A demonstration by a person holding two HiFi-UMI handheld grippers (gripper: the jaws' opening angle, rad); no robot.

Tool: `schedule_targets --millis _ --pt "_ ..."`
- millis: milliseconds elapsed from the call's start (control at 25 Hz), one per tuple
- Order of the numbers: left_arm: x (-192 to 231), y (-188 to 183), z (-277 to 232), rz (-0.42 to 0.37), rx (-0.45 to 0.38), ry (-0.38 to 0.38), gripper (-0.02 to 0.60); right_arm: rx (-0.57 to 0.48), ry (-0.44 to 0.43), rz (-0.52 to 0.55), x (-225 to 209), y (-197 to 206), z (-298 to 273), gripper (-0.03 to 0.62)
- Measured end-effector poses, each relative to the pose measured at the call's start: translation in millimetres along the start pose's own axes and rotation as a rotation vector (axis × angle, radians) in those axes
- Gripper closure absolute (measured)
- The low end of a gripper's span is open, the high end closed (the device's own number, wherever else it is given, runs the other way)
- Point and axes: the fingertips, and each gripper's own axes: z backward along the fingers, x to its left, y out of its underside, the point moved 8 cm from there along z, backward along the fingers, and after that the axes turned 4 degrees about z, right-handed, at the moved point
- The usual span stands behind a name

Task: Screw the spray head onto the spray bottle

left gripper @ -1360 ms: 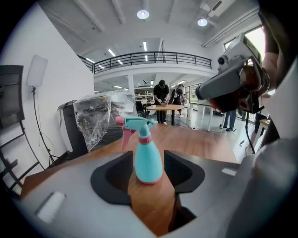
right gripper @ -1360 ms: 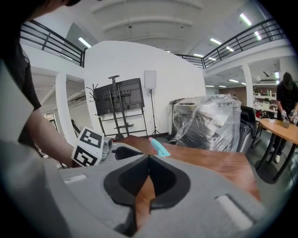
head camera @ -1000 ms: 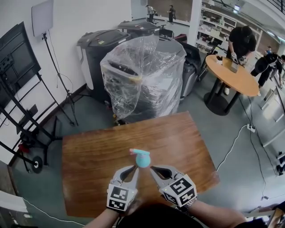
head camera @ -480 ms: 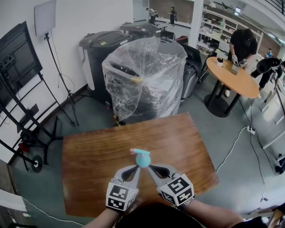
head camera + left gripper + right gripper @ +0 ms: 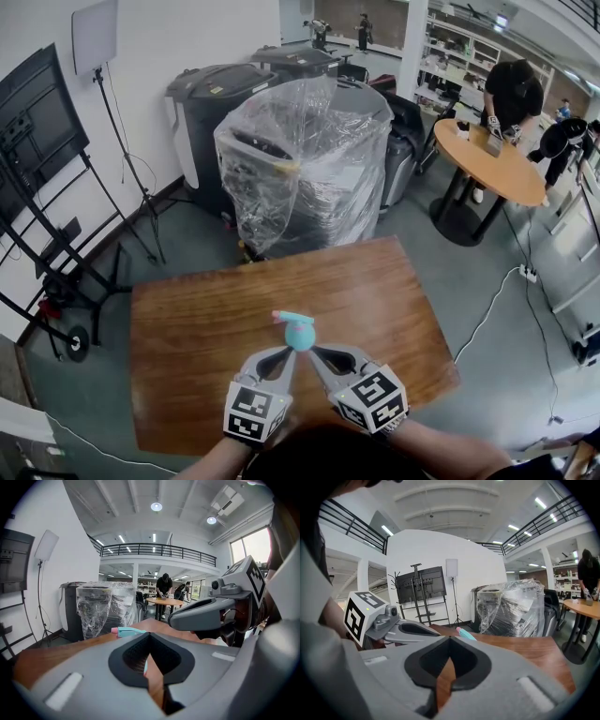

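A teal spray bottle (image 5: 299,333) with its pink-and-teal spray head on top stands upright on the brown wooden table (image 5: 197,328). Both grippers sit at the near table edge, their tips just short of the bottle. The left gripper (image 5: 284,355) is shut and holds nothing. In the left gripper view its jaws (image 5: 149,635) meet and hide most of the bottle; only the spray head (image 5: 125,631) shows above them. The right gripper (image 5: 316,354) is also shut and holds nothing. In the right gripper view (image 5: 450,638) the spray head (image 5: 465,633) peeks over its jaws.
Behind the table stand a plastic-wrapped machine (image 5: 300,159) and dark bins (image 5: 211,89). A TV stand (image 5: 37,131) and a light panel (image 5: 94,33) are at the left. People work at a round table (image 5: 492,164) at the far right.
The left gripper's jaws, open around the bottle before, have shut and now cover most of it. The two grippers have drawn closer together. The bottle has stayed in place.
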Motion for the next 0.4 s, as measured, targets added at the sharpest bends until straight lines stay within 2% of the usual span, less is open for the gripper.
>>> schedule_targets --millis 400 --pt "-4.7 2.2 -3.0 0.0 0.005 -0.004 0.571 0.004 -0.004 0.001 -3.4 2.8 2.4 0.603"
